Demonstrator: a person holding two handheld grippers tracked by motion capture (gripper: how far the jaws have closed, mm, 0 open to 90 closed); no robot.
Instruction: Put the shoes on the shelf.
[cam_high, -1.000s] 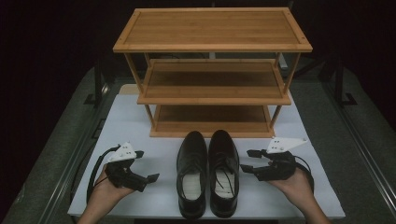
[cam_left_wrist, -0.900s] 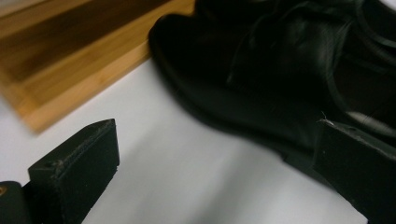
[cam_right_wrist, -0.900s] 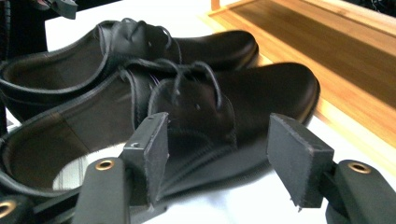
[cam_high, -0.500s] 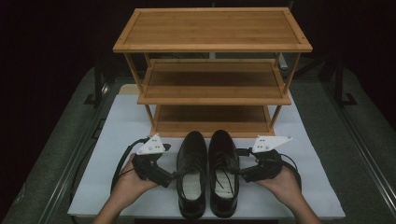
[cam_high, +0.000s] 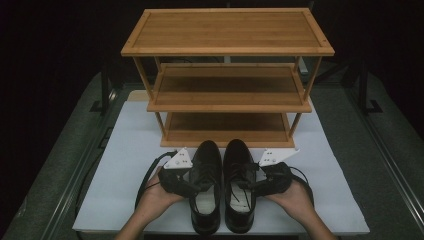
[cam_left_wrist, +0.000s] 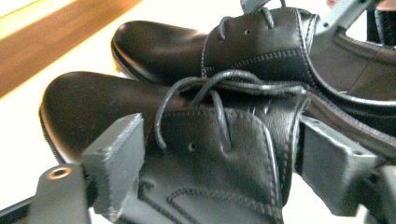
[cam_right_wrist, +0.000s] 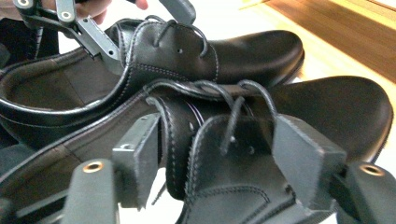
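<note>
Two black lace-up shoes stand side by side on the white mat, toes toward the rack: the left shoe and the right shoe. My left gripper comes in from the left; its jaws have just been closing. They straddle the left shoe's laced upper, and both pads touch the leather. My right gripper comes in from the right side. Its jaws have also just been closing across the right shoe's laced upper, and the pads lie against it.
A three-tier wooden shoe rack with bare shelves stands just beyond the shoes' toes. The white mat lies on a grey table with dark surroundings. Cables loop behind both hands.
Both hands have moved inward from the sides of the mat to the shoes. The jaws, free before, now sit across each shoe's laces.
</note>
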